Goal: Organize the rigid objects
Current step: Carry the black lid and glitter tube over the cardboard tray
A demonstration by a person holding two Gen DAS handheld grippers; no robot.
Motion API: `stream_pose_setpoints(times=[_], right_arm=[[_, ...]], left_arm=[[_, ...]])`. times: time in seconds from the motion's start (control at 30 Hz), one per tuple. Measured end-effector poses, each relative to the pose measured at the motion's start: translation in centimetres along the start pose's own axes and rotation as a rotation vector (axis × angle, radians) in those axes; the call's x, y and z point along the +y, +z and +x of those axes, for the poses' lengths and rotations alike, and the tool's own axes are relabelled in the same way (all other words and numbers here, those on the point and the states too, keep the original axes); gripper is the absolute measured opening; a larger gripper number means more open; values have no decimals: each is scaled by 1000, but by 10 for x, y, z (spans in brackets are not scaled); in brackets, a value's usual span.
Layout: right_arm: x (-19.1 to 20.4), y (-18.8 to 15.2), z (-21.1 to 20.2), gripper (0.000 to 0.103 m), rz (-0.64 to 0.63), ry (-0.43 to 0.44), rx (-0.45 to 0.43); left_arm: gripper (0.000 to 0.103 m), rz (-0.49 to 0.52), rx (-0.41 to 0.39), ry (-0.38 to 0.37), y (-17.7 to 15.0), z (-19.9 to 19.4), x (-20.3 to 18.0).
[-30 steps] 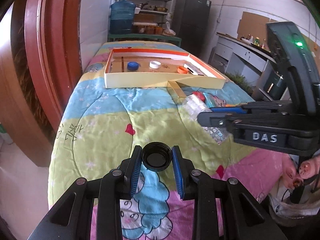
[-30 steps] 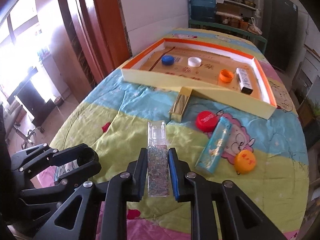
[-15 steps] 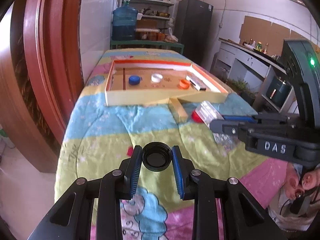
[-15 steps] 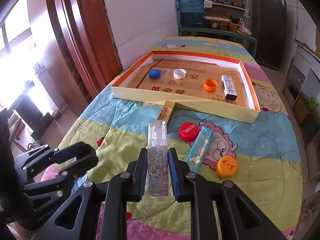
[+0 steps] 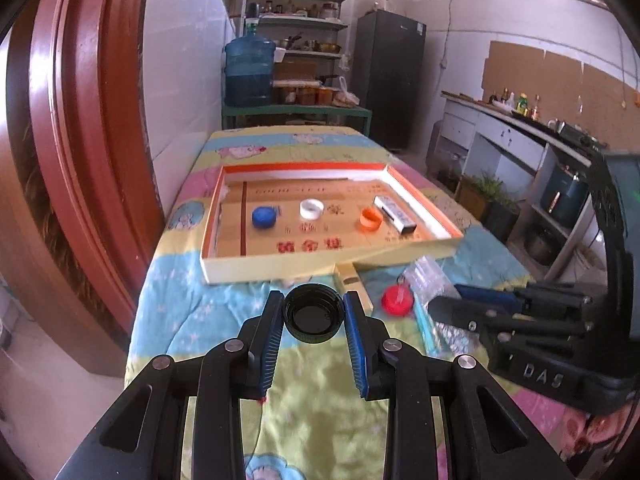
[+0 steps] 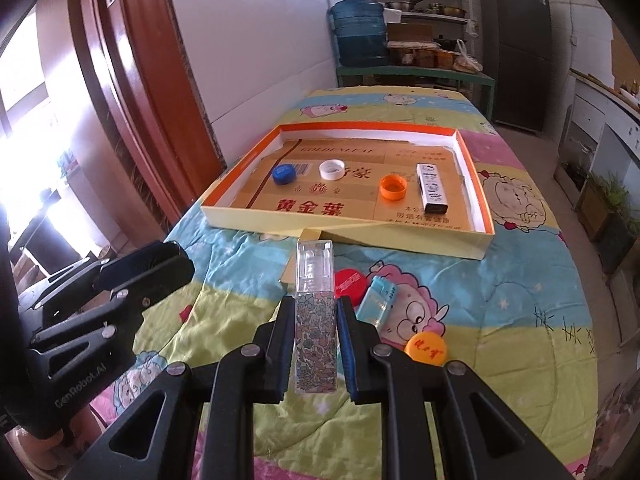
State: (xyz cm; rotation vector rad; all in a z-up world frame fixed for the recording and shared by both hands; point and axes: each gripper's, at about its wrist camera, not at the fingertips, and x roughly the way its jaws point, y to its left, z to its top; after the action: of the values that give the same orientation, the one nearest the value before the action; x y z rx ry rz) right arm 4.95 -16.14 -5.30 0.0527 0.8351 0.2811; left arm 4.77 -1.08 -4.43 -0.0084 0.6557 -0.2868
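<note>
Both claws have been carried nearer the tray (image 6: 482,240). Left claw (image 5: 314,314) is clamped across a light, stiff black cap (image 5: 313,314); right claw (image 6: 316,344) pinches a slippery, brittle clear case (image 6: 315,320) mid-length.

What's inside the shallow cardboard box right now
Inside the box: a blue cap, a white cap, an orange cap and a small white case. Its near wall hides a strip of floor.
</note>
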Motion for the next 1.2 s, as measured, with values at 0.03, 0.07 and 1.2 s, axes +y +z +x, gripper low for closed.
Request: stream_pose_setpoints(times=[0.03, 0.07, 1.2], right_arm=[[-2, 1, 0, 21, 5, 2, -3], [-3, 2, 0, 21, 8, 4, -6], [-26, 61, 14, 21, 35, -38, -69]], left_arm=[[31, -5, -5, -1, 4, 1, 0], [31, -7, -8, 0, 6, 2, 0], [31, -41, -54, 2, 74, 40, 2]])
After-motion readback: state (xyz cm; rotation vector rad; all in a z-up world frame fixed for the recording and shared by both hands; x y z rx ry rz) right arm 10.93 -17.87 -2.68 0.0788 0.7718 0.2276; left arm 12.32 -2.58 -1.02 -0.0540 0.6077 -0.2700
